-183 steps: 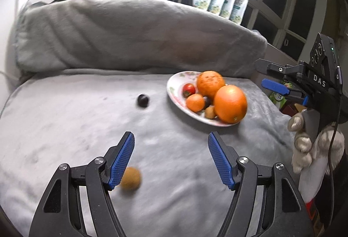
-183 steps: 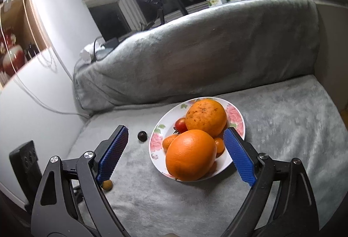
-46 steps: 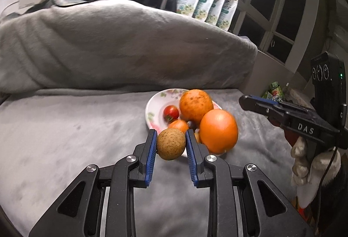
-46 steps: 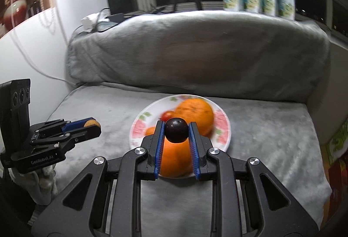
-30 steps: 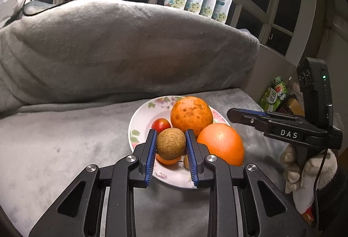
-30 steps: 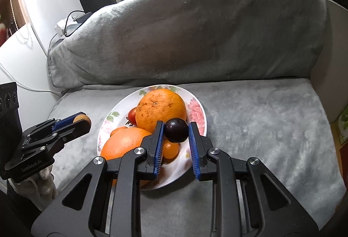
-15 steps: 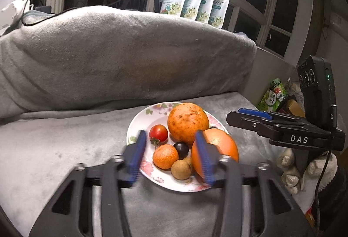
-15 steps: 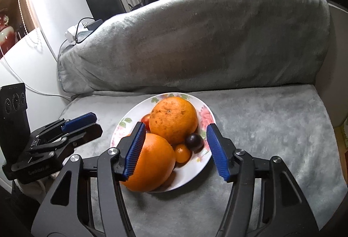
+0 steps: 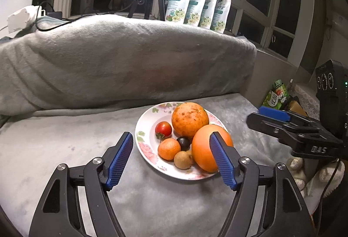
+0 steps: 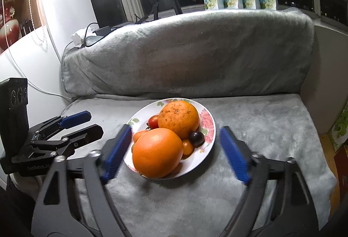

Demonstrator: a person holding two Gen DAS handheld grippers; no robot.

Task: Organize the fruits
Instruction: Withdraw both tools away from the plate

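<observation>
Bare blanket (image 9: 65, 150) around crowded plate (image 9: 148, 154)

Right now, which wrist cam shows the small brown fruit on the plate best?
The left wrist view: the brown fruit sits unobstructed at the plate's near edge, beside the small orange. In the right wrist view the big smooth orange hides it completely.

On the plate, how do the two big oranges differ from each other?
The rear orange has a speckled, brown-flecked skin; the front orange is smooth and evenly coloured. The rear one sits towards the plate's far rim beside the tomato; the front one sits at the near edge beside the brown fruit and looks slightly larger. Both are round, on the plate, and ungripped.
</observation>
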